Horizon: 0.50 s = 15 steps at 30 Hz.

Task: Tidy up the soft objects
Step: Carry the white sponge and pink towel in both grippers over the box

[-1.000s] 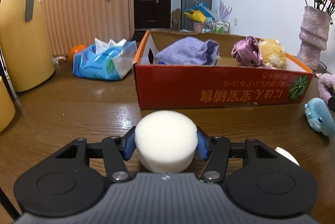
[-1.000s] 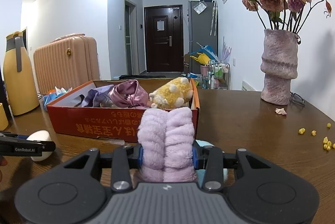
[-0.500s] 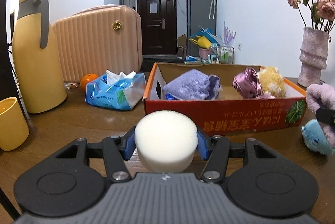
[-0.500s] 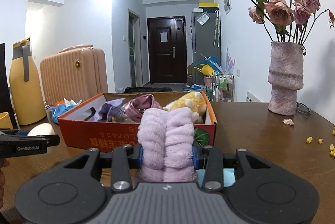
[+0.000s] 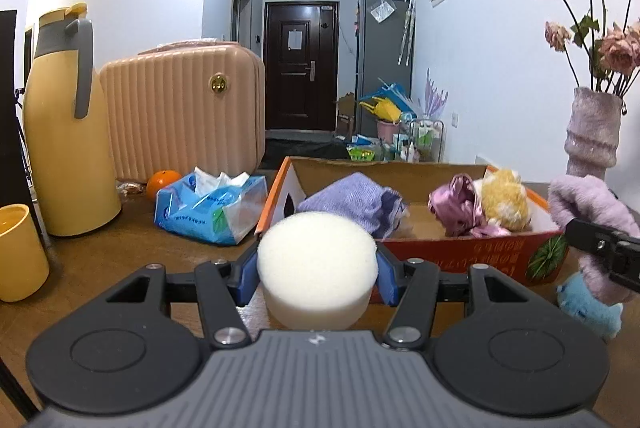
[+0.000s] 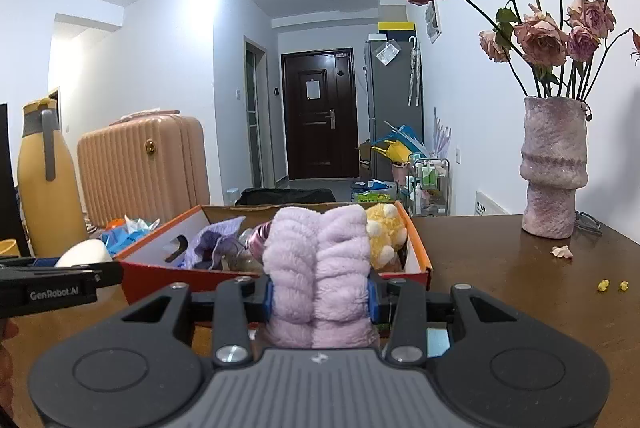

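My left gripper (image 5: 317, 278) is shut on a white round sponge (image 5: 317, 264), held above the table in front of the orange cardboard box (image 5: 460, 254). My right gripper (image 6: 319, 298) is shut on a fluffy lilac plush band (image 6: 318, 268), close to the box's near wall (image 6: 160, 274). Inside the box lie a purple knitted cloth (image 5: 352, 206), a shiny pink fabric piece (image 5: 456, 206) and a yellow plush toy (image 5: 504, 198). A small blue plush toy (image 5: 588, 304) lies on the table right of the box. In the left wrist view the right gripper (image 5: 604, 252) with the lilac band (image 5: 588, 200) shows at the right edge.
A blue tissue pack (image 5: 212, 206), an orange (image 5: 162, 182), a yellow thermos jug (image 5: 64, 132) and a yellow cup (image 5: 20, 252) stand left of the box. A peach suitcase (image 5: 184, 116) is behind them. A vase with dried roses (image 6: 554, 168) stands at the right, with petals and crumbs (image 6: 562, 251) nearby.
Both grippers have risen and tipped up, so the box sits lower in both views and more of its inside shows. Each still holds its object.
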### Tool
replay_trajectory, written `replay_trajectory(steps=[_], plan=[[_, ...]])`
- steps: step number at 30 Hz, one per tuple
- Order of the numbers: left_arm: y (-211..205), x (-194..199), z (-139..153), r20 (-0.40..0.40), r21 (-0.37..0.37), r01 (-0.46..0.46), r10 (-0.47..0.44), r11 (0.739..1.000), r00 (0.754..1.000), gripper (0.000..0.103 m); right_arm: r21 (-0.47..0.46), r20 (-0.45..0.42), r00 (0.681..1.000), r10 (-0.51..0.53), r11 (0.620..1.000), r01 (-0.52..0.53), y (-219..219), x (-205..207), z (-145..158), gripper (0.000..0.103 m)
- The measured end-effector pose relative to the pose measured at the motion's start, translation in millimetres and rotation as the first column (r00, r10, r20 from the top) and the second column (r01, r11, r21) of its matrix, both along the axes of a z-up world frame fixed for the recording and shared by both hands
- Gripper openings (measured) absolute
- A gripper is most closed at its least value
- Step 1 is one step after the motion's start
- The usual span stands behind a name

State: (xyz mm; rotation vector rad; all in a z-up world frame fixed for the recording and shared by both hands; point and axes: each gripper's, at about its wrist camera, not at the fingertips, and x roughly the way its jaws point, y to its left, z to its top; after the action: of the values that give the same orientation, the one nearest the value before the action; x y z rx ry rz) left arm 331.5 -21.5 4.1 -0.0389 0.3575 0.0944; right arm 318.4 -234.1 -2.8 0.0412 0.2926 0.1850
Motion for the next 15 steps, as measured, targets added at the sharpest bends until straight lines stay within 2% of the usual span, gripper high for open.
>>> replay_trajectory(steps=[15], plan=[[-5.6, 22.7, 16.9, 0.055, -0.042, -0.005, 0.007, 0.999, 0.998, 0.058, 0.028, 0.024, 0.999, -0.026, 0.999, 0.025, 4.7, 33.4, 8.6, 0.039]])
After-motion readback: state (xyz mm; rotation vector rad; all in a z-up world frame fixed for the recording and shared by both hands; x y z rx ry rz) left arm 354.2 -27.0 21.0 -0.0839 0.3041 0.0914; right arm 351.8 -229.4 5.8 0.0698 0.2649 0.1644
